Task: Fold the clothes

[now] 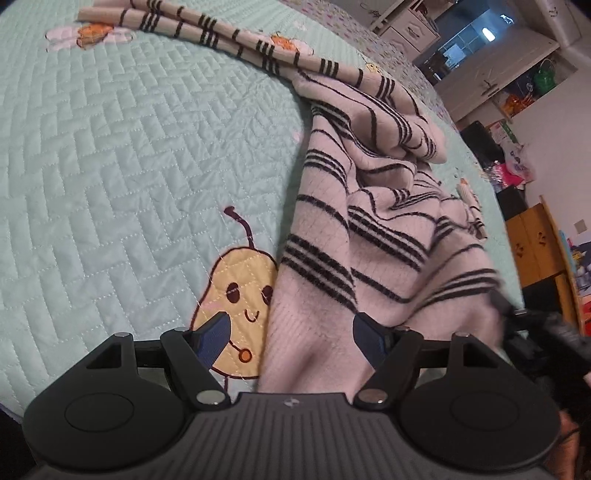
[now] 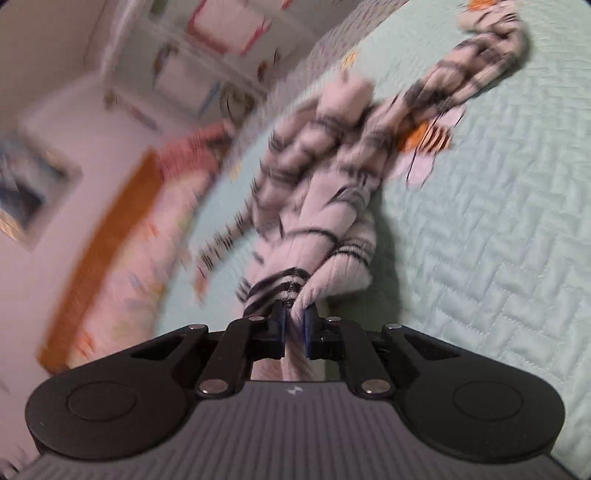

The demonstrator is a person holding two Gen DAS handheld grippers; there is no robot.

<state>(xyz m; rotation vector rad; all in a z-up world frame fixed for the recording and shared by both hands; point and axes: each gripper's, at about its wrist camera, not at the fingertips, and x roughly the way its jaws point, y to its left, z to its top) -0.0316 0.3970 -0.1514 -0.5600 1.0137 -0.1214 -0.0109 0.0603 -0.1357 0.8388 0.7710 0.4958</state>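
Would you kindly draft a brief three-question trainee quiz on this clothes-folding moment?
1. True or false: the right gripper is pinching the striped sweater.
2. The left gripper is: A) open, B) shut on the sweater, C) shut on nothing.
3. What embroidered figure on the quilt sits beside the sweater's near edge?

Key: 1 true; 2 A; 3 a smiling yellow pear.

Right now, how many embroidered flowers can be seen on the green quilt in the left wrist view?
2. One flower lies near the top left, beside the striped sweater's sleeve. The other is partly under that sleeve. More may be hidden under the sweater.
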